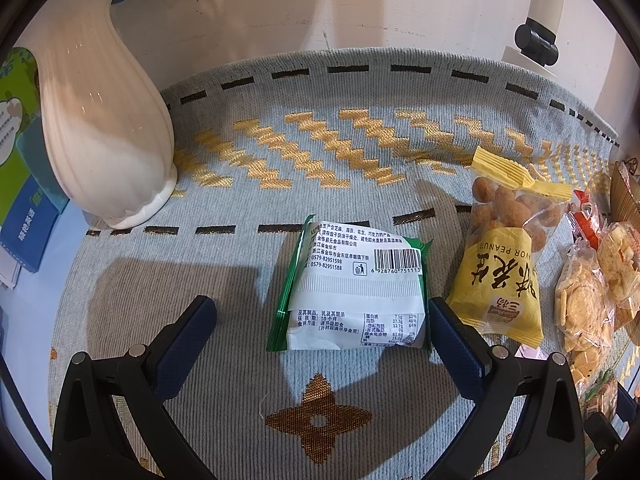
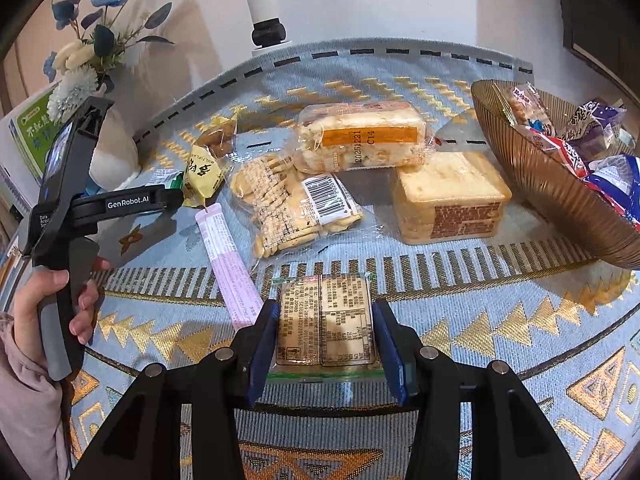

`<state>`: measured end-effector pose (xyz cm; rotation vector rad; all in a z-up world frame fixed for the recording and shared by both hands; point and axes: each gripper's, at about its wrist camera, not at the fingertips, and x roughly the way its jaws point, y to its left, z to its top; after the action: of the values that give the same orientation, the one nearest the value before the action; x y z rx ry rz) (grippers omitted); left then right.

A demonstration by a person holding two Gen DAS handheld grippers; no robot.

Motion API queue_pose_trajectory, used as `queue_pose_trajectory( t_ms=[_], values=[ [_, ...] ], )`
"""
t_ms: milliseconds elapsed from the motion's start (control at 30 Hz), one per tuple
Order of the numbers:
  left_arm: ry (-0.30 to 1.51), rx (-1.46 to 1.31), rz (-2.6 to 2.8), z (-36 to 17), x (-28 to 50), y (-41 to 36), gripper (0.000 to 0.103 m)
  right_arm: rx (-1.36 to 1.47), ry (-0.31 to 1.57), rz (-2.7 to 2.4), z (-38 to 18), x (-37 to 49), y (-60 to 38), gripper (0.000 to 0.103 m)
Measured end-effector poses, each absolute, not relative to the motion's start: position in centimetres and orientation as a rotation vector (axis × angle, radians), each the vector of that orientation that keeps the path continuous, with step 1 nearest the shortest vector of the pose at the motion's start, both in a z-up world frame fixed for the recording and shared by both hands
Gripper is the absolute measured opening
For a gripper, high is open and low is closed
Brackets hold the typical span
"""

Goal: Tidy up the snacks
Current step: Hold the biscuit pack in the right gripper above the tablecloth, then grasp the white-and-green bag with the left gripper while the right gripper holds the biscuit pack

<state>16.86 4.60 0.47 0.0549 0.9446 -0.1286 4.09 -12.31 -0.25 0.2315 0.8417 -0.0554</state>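
The left gripper (image 1: 322,320) stands wide open and holds nothing; the green-edged packet (image 1: 352,292) lies label-up on the woven cloth (image 1: 224,208) between its fingers, closer to the right pad, which seems just to touch the wrapper's edge, though the fisheye bend makes that hard to be sure of. At two o'clock from it, just beside, lies the yellow peanut bag (image 1: 504,264); the white vase (image 1: 104,120) stands well apart at ten o'clock.

The right gripper (image 2: 324,344) is about half closed around a clear-wrapped biscuit pack (image 2: 326,320), both blue pads (image 2: 262,344) set against its long sides; the hold looks taken. The brown ribbed bowl (image 2: 560,184), already carrying wrapped snacks, sits at two o'clock from it.

Both packs are probably light, with slick film over brittle contents. The biscuit pack is stiff enough to clamp across its flat sides; the green-edged packet is puffier, so a gentle squeeze across its middle, not the crimped ends, should keep it from slipping or crushing.
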Motion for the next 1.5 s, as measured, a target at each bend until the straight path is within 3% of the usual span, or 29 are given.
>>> queue_pose_trajectory(
  t_ms=[933,967,1000,1033,1100,1233,1500],
  values=[
    [0.946,0.052,-0.133,0.5,16.8,4.7,0.103,0.224,0.845,-0.056,-0.1,4.2,-12.1,0.046],
    [0.945,0.05,-0.134,0.5,16.8,4.7,0.1,0.22,0.846,-0.057,-0.2,4.2,-12.0,0.046],
    [0.935,0.049,-0.124,0.7,16.5,4.9,0.086,0.218,0.847,-0.058,-0.2,4.2,-12.0,0.046],
    [0.913,0.044,-0.115,1.0,16.2,5.1,0.06,0.22,0.846,-0.057,-0.2,4.2,-12.0,0.046],
    [0.866,0.018,-0.138,1.7,15.3,5.5,0.048,0.224,0.845,-0.055,-0.2,4.2,-12.1,0.046],
    [0.748,-0.006,-0.089,3.2,13.5,6.5,0.047,0.221,0.846,-0.055,-0.2,4.3,-12.0,0.046],
    [0.715,0.017,-0.077,3.6,13.1,6.6,0.047,0.24,0.84,-0.047,-0.2,4.1,-12.2,0.046]
  ],
)
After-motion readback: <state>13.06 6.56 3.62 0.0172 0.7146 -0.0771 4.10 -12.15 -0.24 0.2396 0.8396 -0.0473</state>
